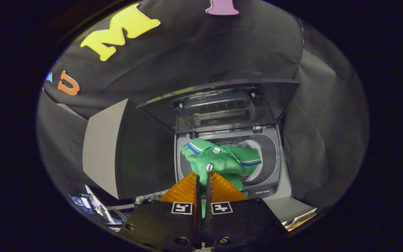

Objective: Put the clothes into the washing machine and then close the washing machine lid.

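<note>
Gripping a fold of the green shirt (222, 161), your tongs (203, 176) were pressed together on the cloth, which hung just ahead of them over the open drum of the washing machine (275, 154). You had the lid (219, 101) standing upright behind the opening. A grey panel (101, 154) stood beside the machine, with papers (96, 206) lying below it.

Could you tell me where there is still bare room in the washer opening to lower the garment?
The gripper is shut on the green shirt, which hangs over the washing machine opening's near-left part; that side is crowded. Bare drum wall shows beyond the shirt to the right, under the raised lid. That gap looks freest.
</note>
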Motion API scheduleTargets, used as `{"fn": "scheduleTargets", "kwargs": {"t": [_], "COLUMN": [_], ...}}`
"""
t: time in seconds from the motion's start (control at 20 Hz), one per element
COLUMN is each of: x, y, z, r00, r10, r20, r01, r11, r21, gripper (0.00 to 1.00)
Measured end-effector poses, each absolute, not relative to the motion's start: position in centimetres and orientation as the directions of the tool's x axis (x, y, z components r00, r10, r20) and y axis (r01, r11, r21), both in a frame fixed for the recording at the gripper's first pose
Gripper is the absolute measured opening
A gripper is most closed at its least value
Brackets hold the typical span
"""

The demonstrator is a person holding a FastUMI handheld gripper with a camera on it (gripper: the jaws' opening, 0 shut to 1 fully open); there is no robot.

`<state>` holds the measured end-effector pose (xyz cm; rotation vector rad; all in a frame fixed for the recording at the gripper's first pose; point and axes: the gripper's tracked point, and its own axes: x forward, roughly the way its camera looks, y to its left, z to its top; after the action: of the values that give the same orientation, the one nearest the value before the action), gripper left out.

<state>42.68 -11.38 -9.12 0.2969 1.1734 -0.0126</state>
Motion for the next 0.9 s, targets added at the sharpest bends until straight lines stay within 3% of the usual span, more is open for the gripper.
{"fn": "scheduleTargets", "kwargs": {"t": [0.9], "x": [46.0], "y": [-12.2], "z": [-24.3], "r00": [0.446], "r10": [0.07], "r20": [-0.892], "r01": [0.167], "r11": [0.973], "r21": [0.16], "gripper": [0.07]}}
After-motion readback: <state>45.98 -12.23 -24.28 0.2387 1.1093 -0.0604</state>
